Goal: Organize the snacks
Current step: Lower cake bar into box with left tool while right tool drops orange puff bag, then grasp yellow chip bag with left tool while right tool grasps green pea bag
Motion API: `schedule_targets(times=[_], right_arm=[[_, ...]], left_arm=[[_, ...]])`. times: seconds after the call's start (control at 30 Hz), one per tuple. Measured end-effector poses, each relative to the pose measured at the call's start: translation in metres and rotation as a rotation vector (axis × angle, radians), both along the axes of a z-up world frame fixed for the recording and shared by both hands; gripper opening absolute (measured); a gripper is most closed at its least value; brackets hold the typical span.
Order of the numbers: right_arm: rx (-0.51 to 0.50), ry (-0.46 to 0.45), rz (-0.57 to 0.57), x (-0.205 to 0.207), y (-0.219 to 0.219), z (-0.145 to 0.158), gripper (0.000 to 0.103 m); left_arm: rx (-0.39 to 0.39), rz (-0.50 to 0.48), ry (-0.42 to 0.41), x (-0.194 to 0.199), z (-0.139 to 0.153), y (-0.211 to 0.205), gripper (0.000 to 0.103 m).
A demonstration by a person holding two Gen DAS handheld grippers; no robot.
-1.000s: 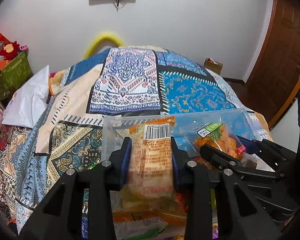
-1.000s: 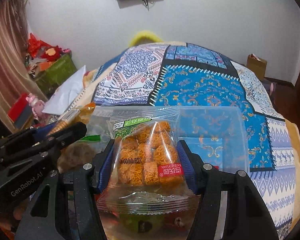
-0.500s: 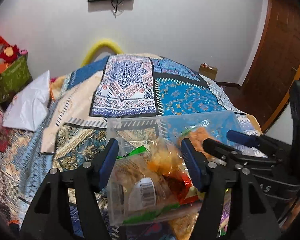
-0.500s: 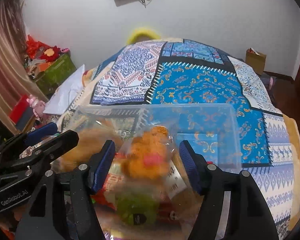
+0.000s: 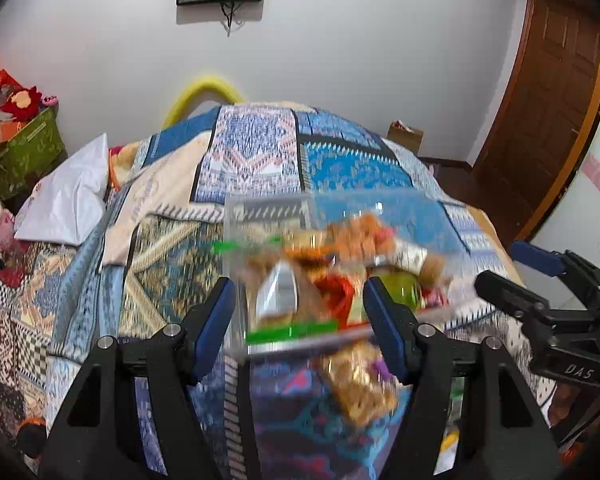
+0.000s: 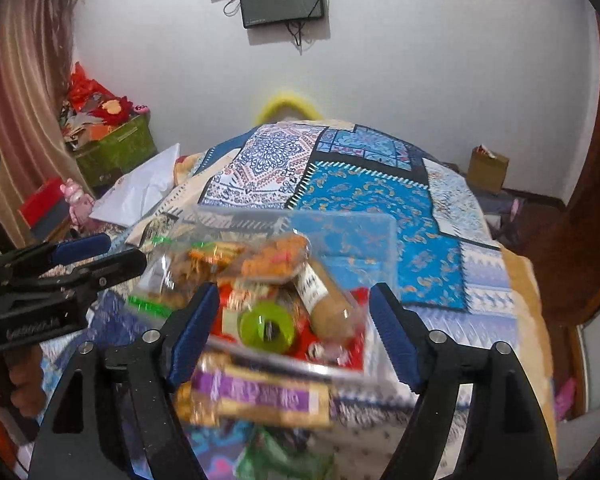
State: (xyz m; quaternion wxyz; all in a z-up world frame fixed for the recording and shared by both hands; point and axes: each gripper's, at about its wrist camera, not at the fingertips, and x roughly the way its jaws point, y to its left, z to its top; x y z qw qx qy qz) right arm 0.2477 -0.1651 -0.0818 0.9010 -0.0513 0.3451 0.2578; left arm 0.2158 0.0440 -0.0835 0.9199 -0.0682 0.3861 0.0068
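Bin: clear plastic box [image 6: 380, 248], rectangular, heaped with crinkly snack packets [image 6: 276, 258].
Bedspread: patchwork cloth [image 6: 364, 196].
Left gripper [image 5: 300, 312]: parted, empty.
Right gripper [image 6: 294, 320]: just widened, empty.

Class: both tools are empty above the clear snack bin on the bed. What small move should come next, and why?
Probably lower the right tool toward the purple-wrapped packet, which lies on the bedspread just outside the near wall of the clear bin. Both tools have just been opening with nothing between them; the left tool is empty too. Other snacks already sit in the bin.
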Motion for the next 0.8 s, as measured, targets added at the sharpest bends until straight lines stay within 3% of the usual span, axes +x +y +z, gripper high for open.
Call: schedule_targets(times=[0.17,0.53,0.77,0.8], right_arm=[[-0.01,0.035,-0.014,-0.021,-0.016,-0.017,0.078],[-0.081,0.226,-0.021,-0.034,-0.024,-0.091,0.079],[-0.107,0.241,0.026,-0.04,-0.014,-0.103,0.079],[-0.115,0.238,0.027,-0.04,-0.013,-0.105,0.075]], left_arm=[[0.001,-0.01,0.053,-0.026,-0.019,-0.002,0.066],[-0.031,-0.014,0.168,-0.057,-0.066,-0.007,0.066],[-0.054,-0.033,0.197,-0.06,-0.08,-0.02,0.066],[-0.058,-0.036,0.2,-0.061,-0.081,-0.022,0.066]])
